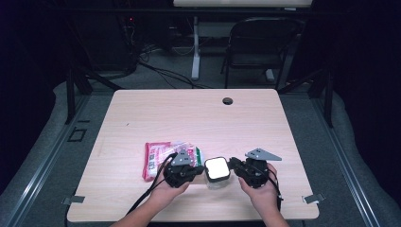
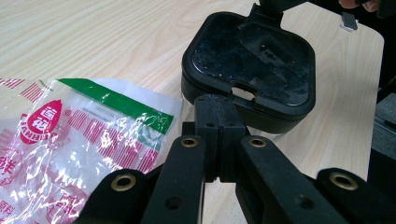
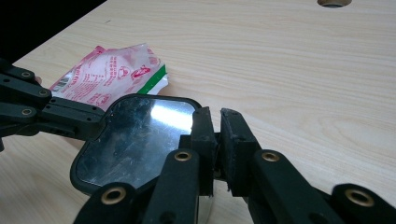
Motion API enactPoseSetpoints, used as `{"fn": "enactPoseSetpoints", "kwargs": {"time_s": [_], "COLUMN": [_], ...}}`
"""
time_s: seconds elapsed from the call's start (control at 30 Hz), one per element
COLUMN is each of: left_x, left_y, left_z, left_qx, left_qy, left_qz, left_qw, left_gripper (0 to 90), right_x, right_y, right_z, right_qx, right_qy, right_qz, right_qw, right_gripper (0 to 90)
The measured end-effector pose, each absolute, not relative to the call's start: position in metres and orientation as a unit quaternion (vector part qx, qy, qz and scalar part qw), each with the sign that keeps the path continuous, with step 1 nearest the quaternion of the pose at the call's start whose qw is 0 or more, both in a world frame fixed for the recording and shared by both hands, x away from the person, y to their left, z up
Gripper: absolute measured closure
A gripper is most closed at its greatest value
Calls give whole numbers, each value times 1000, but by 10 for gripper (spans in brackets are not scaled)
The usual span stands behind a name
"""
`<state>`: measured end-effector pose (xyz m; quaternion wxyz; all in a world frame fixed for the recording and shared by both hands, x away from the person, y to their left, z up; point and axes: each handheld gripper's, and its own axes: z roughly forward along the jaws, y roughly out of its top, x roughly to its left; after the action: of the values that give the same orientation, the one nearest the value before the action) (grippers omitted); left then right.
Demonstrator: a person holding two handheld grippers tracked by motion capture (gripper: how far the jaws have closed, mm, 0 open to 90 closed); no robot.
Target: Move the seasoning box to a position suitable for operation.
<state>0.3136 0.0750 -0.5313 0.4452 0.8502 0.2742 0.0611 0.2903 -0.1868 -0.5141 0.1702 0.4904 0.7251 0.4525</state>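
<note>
Snack packet: a crinkled red, white and green plastic packet [image 1: 163, 158] lies flat on the bench [image 1: 198, 118], left of the middle and towards the near edge; it seems set aside there, within easy reach of the work in hand.

Left hand-held gripper: the left hand-held gripper [image 1: 189, 170] has its jaws pressed together, tips resting against the left rim of the lid by a small notch. I cannot tell whether a tab is pinched between them. My guess is that it steadies the container from that side.

Lidded container: a clear container with a black, rounded-square lid [image 1: 218, 169] stands on the bench between the two grippers, near the near edge and just right of the packet. The glossy lid still sits on top and throws back the ceiling light.

Right hand-held gripper: the right hand-held gripper [image 1: 239, 166] meets the lid's right rim with its jaws nearly together, a narrow gap showing between the pads. Whether they pinch the lid's edge I cannot make out; it looks placed to brace or lift that side.

Bench layout: the far half is bare wood apart from a cable hole [image 1: 228, 100], leaving the work close to the person.
</note>
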Motion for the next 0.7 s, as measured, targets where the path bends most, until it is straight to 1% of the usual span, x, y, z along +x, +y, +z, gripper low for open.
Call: {"fn": "enactPoseSetpoints", "kwargs": {"time_s": [0.7], "left_x": [315], "left_y": [76], "left_z": [-523], "left_qx": [842], "left_qy": [274], "left_qz": [62], "left_qw": [461], "left_gripper": [900], "right_x": [290], "right_y": [-189], "right_z": [-515], "right_qx": [497], "right_qy": [717], "right_qz": [458], "right_qw": [168], "right_gripper": [826]}}
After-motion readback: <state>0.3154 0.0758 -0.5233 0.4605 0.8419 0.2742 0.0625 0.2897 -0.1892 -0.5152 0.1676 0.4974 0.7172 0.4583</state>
